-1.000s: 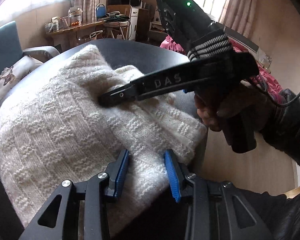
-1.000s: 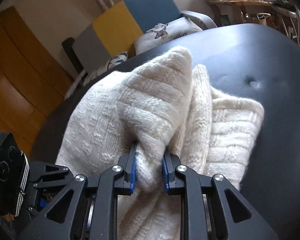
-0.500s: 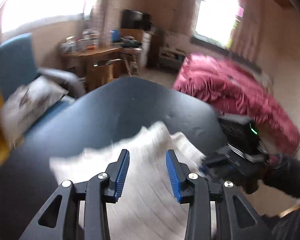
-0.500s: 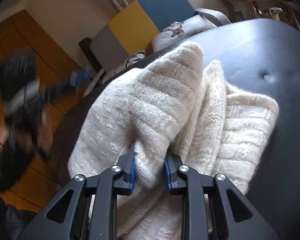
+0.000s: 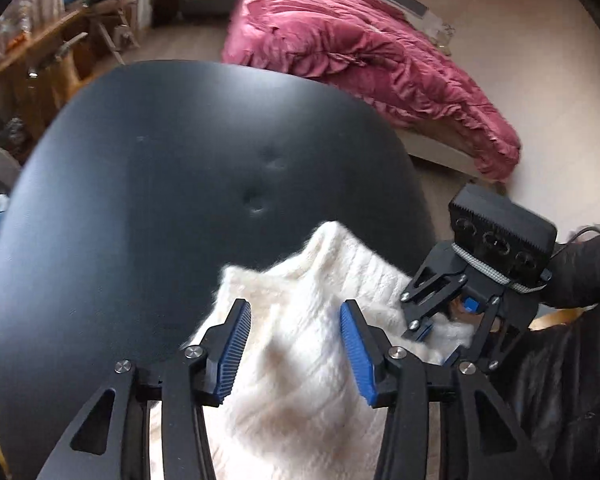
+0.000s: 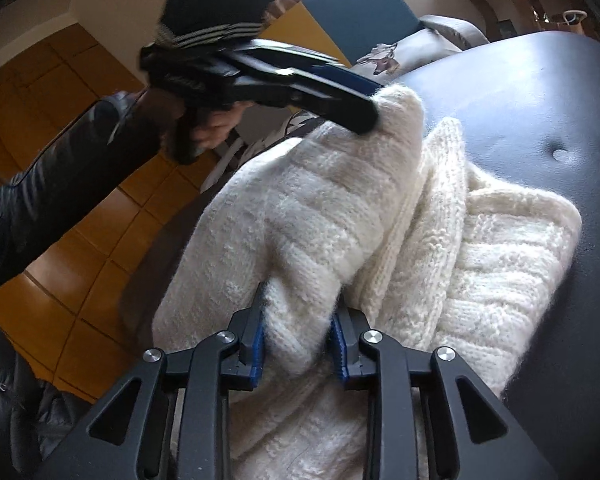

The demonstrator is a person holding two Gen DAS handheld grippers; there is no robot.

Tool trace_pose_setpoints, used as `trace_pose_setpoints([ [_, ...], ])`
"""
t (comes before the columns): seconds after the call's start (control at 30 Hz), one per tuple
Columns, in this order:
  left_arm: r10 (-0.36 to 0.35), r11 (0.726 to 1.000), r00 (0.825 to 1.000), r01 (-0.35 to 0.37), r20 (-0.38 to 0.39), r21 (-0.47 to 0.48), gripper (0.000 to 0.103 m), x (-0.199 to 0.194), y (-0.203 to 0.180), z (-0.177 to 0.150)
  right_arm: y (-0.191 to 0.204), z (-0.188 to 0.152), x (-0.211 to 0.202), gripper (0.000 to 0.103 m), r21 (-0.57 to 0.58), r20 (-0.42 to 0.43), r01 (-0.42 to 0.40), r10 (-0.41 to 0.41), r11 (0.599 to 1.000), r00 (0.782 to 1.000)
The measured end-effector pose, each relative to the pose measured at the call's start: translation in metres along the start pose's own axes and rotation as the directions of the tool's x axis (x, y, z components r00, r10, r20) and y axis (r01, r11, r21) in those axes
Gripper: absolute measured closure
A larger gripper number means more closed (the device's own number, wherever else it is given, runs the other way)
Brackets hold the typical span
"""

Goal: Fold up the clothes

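You have a round black padded tabletop (image 5: 148, 200) with dimpled buttons under everything. Behind it sits a bed with a rumpled crimson quilt (image 5: 364, 56), and a cluttered wooden side table (image 5: 40, 48) at left. A blue-and-yellow armchair (image 6: 352, 12) holds a printed cushion (image 6: 404, 54); orange wood floor (image 6: 76, 216) below.

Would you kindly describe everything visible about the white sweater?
The white sweater is a thick, fuzzy cream knit with ribbed and blocked texture, lying bunched in several folds on the dark padded surface. The right gripper pinches a raised fold, its jaws just easing wider. The left gripper, open, hovers over its far peak.
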State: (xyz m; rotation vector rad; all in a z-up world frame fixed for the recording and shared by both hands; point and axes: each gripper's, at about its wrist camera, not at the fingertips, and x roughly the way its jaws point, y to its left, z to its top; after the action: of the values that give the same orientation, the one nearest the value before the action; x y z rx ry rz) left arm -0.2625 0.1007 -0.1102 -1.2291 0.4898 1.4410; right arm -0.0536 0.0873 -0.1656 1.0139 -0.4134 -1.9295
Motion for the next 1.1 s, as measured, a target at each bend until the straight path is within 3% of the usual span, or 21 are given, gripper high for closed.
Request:
trace_pose_setpoints([
  [0.1, -0.057, 0.998, 0.997, 0.057, -0.053, 0.011, 0.055, 0.016, -0.002, 0.0, 0.003, -0.001, 0.001, 0.069, -0.013, -0.004, 0.008, -0.008, 1.0, 1.0],
  [0.2, -0.037, 0.999, 0.997, 0.036, -0.071, -0.019, 0.059, 0.018, -0.002, -0.008, 0.008, 0.0, 0.002, 0.061, -0.029, -0.014, 0.015, -0.016, 0.999, 1.0],
  [0.3, -0.017, 0.999, 0.999, 0.019, 0.046, -0.045, 0.077, 0.007, -0.005, -0.016, 0.015, 0.0, 0.005, 0.047, -0.065, -0.016, 0.028, -0.029, 0.998, 0.999],
  [0.37, 0.003, 0.995, 0.991, 0.01, 0.134, -0.101, 0.083, -0.001, -0.003, -0.023, 0.022, -0.002, 0.007, 0.047, -0.105, -0.018, 0.057, -0.059, 0.993, 0.998],
  [0.57, 0.099, 0.971, 0.943, -0.022, 0.317, -0.239, 0.089, -0.012, -0.007, -0.047, 0.042, -0.006, 0.009, 0.049, -0.186, -0.002, 0.182, -0.185, 0.966, 0.983],
  [0.63, 0.122, 0.962, 0.921, -0.018, 0.37, -0.272, 0.09, -0.014, -0.01, -0.051, 0.05, -0.006, 0.006, 0.064, -0.209, 0.007, 0.213, -0.216, 0.955, 0.976],
  [0.7, 0.148, 0.951, 0.895, -0.012, 0.422, -0.309, 0.09, -0.017, -0.012, -0.055, 0.058, -0.004, 0.0, 0.078, -0.226, 0.024, 0.232, -0.233, 0.946, 0.972],
  [0.8, 0.213, 0.916, 0.839, 0.006, 0.501, -0.4, 0.091, -0.019, -0.003, -0.056, 0.046, -0.007, 0.003, 0.078, -0.161, 0.012, 0.233, -0.235, 0.959, 0.972],
  [0.87, 0.235, 0.885, 0.844, 0.019, 0.482, -0.465, 0.089, -0.001, 0.008, -0.058, 0.037, -0.008, 0.005, 0.078, -0.113, 0.003, 0.233, -0.234, 0.966, 0.972],
  [0.97, 0.251, 0.858, 0.864, 0.011, 0.437, -0.513, 0.084, 0.018, 0.018, -0.06, 0.022, -0.019, -0.004, 0.078, 0.001, 0.05, 0.152, -0.152, 0.988, 0.987],
  [1.0, 0.25, 0.855, 0.854, 0.026, 0.456, -0.518, 0.083, 0.013, 0.019, -0.061, 0.021, -0.021, -0.005, 0.078, 0.006, 0.062, 0.146, -0.146, 0.989, 0.987],
  [1.1, 0.283, 0.843, 0.799, 0.056, 0.53, -0.535, 0.077, -0.012, 0.017, -0.069, 0.018, -0.027, -0.013, 0.077, 0.018, 0.077, 0.129, -0.13, 0.991, 0.988],
])
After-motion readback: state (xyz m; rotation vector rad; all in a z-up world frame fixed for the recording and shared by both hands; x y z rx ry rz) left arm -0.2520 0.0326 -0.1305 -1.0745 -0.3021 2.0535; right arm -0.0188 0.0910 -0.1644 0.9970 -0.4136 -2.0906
